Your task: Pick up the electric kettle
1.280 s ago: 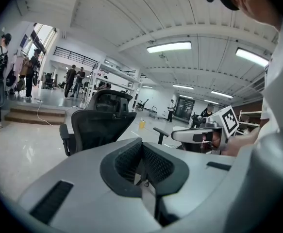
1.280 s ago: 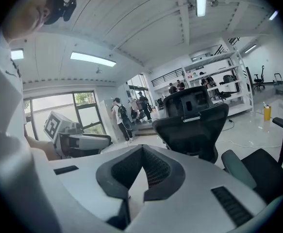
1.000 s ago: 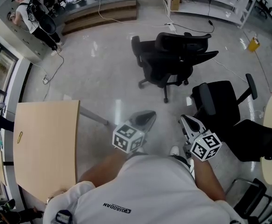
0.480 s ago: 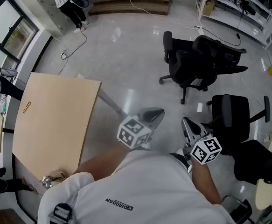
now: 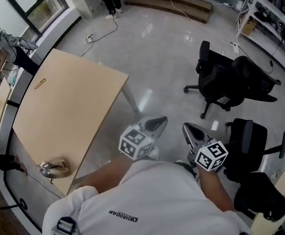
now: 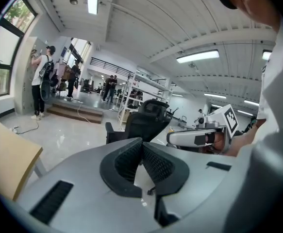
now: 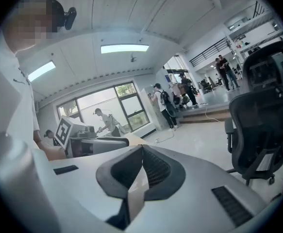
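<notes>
On the table (image 5: 69, 111), near corner: electric kettle (image 5: 54, 168), a small silvery thing with a tan part, close to the edge at the lower left of the head view. Its detail is too small to make out, and nothing touches it.
table: pale wood top, standing on the floor to the left of both grippers.
yellow object (image 5: 39, 83): slim, lying near the table's far left edge, well apart from the electric kettle. What kind of thing it is cannot be told.
left gripper (image 5: 156, 123): held over the floor off the table's right side, well apart from the electric kettle. In its own view (image 6: 141, 147) the two ribbed pads meet at their tips with nothing between them.
right gripper (image 5: 188, 129): just beside the left gripper and level with it. In its own view (image 7: 142, 152) the jaws are pressed together and hold nothing.
marker cubes: one on each gripper (image 5: 136, 143) (image 5: 211, 155), just above the person's forearms.
office chairs: black, two on the floor. One is ahead and to the right of the grippers (image 5: 230, 80), the other is close by the right gripper (image 5: 252, 141).
floor (image 5: 157, 48): glossy grey, with a cable (image 5: 103, 33) trailing across it at the far end.
bystander (image 6: 41, 79): standing with a backpack at a tall cabinet, far across the room.
</notes>
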